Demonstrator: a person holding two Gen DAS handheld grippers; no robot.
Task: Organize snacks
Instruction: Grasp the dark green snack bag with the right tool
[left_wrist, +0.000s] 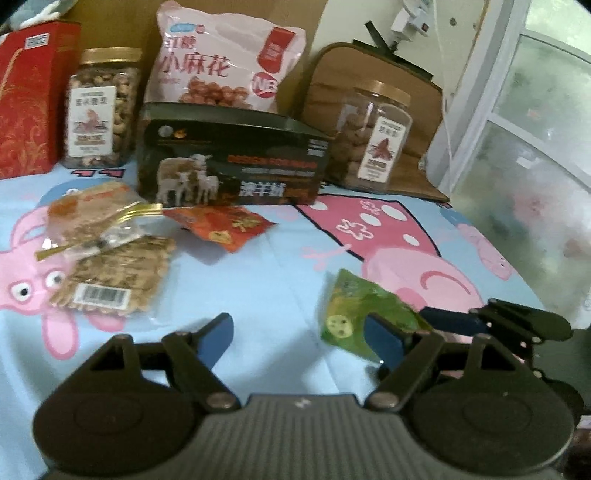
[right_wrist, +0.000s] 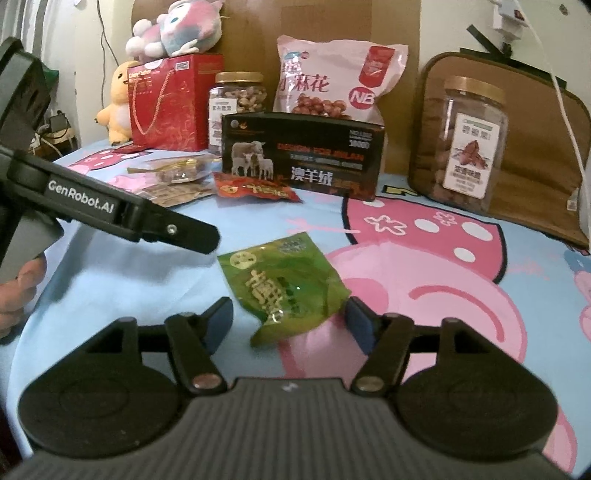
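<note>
A green snack packet (right_wrist: 284, 286) lies flat on the cartoon bedsheet (right_wrist: 110, 280). My right gripper (right_wrist: 291, 323) is open, its blue pads either side of the packet's near end. My left gripper (left_wrist: 299, 338) is open and empty; the green packet (left_wrist: 354, 314) lies just right of centre, behind its right finger. The left gripper also shows from the side in the right wrist view (right_wrist: 192, 232), left of the packet. A red snack packet (left_wrist: 221, 223) and clear cookie bags (left_wrist: 110, 254) lie further back left.
Along the back stand a black box with sheep (left_wrist: 232, 166), a pink snack bag (left_wrist: 225, 62), two clear jars (left_wrist: 99, 110) (left_wrist: 373, 136), a red gift bag (right_wrist: 166, 103), plush toys (right_wrist: 177, 31) and a brown cushion (right_wrist: 535, 147). A window is at the right (left_wrist: 535, 147).
</note>
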